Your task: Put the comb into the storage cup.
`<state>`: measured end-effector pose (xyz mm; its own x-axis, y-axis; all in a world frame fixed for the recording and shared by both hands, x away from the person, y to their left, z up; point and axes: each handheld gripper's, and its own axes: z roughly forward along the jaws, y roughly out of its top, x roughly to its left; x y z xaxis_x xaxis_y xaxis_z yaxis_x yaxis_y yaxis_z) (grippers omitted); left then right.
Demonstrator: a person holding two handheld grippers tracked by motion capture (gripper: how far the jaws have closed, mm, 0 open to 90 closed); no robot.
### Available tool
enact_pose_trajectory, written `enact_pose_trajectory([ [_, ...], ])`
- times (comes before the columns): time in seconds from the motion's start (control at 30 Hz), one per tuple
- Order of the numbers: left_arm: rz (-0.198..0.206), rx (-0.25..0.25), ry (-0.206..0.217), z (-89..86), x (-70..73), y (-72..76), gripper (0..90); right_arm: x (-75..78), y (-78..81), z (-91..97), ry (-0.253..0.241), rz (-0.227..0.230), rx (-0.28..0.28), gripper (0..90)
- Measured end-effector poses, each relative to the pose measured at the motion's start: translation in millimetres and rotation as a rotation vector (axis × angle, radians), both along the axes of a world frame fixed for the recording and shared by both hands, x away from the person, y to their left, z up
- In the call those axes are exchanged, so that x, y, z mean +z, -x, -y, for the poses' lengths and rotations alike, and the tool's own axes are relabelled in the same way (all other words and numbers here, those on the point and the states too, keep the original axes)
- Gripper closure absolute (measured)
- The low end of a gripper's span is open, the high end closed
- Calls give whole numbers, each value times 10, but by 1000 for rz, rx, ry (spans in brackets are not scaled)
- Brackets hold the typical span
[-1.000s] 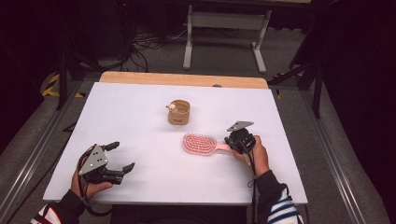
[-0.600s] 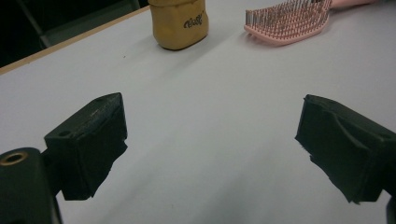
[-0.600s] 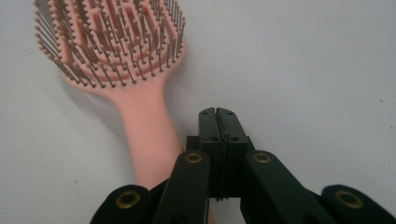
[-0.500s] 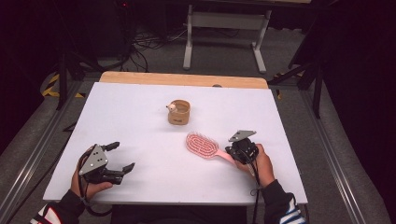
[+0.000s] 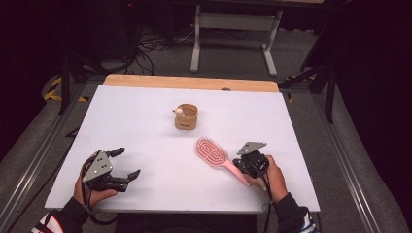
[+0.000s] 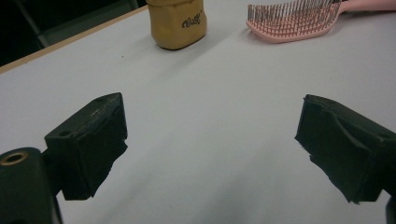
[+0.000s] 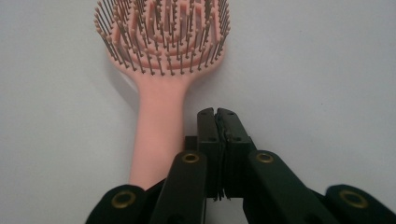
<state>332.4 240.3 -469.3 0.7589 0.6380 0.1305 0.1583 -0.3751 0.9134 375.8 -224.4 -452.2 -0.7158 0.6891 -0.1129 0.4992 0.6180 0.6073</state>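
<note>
**Brush lying flat, both grippers low on the white table**

Under your hands lies a white table with a bare wooden strip along its far edge; beyond it, at 12 o'clock, a grey floor carries loose black cables and the legs of a pale metal stand in a dark room.

Your pink hairbrush lies on the table towards 4 o'clock from its centre, bristles up. Its long axis runs diagonally: the head points to about 10 o'clock, the handle to about 4 o'clock, ending at your right gripper. In the right gripper view the jaws are pressed together with nothing between them, sitting just beside the handle on its right side.

Your left gripper rests near 8 o'clock, well apart from the brush, its jaws spread wide over bare table.

A small tan pot stands upright near the centre, at roughly 11 o'clock from the brush head
</note>
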Motion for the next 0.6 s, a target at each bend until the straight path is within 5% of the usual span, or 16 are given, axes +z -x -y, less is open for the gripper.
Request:
enact_pose_trajectory([
  [0.4,-1,0,-8,-4,-1,-7,95,98,-2,41,-1,30,-23,693],
  [0.43,0,0,-7,-3,-2,-7,95,140,0,42,-7,36,-36,602],
  [0.5,0,1,-8,-3,-2,-8,95,169,-1,45,-6,42,-41,570],
  [0.53,-1,2,-9,-4,-1,-11,94,216,-6,38,-11,29,-53,437],
  [0.57,-1,2,-9,-4,-1,-11,95,216,-6,38,-11,29,-53,437],
  [0.6,-1,3,-10,-4,-2,-12,95,240,-13,13,-3,26,-81,343],
])
